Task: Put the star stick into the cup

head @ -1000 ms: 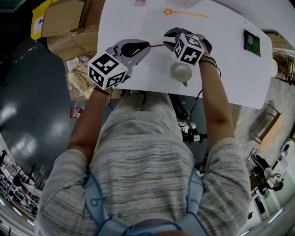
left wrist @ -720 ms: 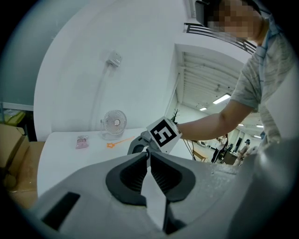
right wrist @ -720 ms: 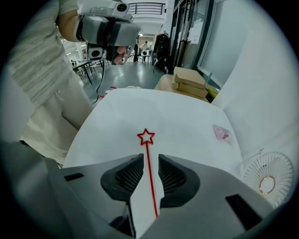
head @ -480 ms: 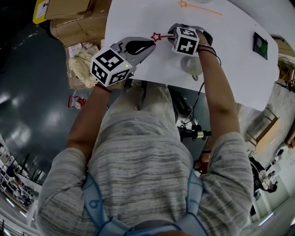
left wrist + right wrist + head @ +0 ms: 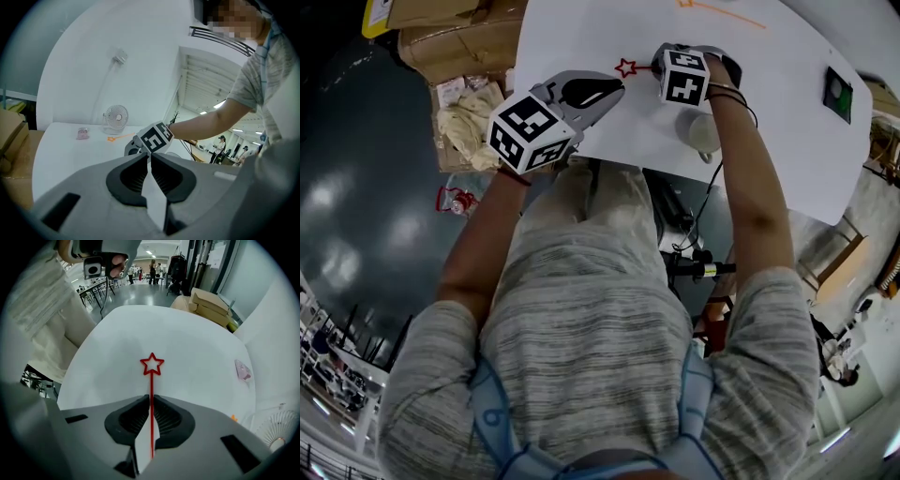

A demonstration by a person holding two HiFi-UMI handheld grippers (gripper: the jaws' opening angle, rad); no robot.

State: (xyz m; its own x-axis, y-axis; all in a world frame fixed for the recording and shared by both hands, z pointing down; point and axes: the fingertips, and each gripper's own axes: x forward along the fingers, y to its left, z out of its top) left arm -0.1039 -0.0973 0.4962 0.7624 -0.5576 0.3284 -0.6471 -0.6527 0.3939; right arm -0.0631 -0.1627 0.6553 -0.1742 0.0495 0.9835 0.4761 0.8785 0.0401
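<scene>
White table (image 5: 769, 112); right gripper (image 5: 151, 398) jaws just closed onto red star stick (image 5: 151, 380); left gripper (image 5: 150, 155) jaws together, empty.

You are working in a large open lab or workshop hall. At the upper left of the head view, cardboard boxes (image 5: 450, 42) sit on a dark glossy floor (image 5: 366, 216) beside your white table (image 5: 769, 122). At the top of the right gripper view, rows of desks (image 5: 93, 289) and standing people (image 5: 152, 266) fill the background under ceiling lights (image 5: 151, 252).
</scene>
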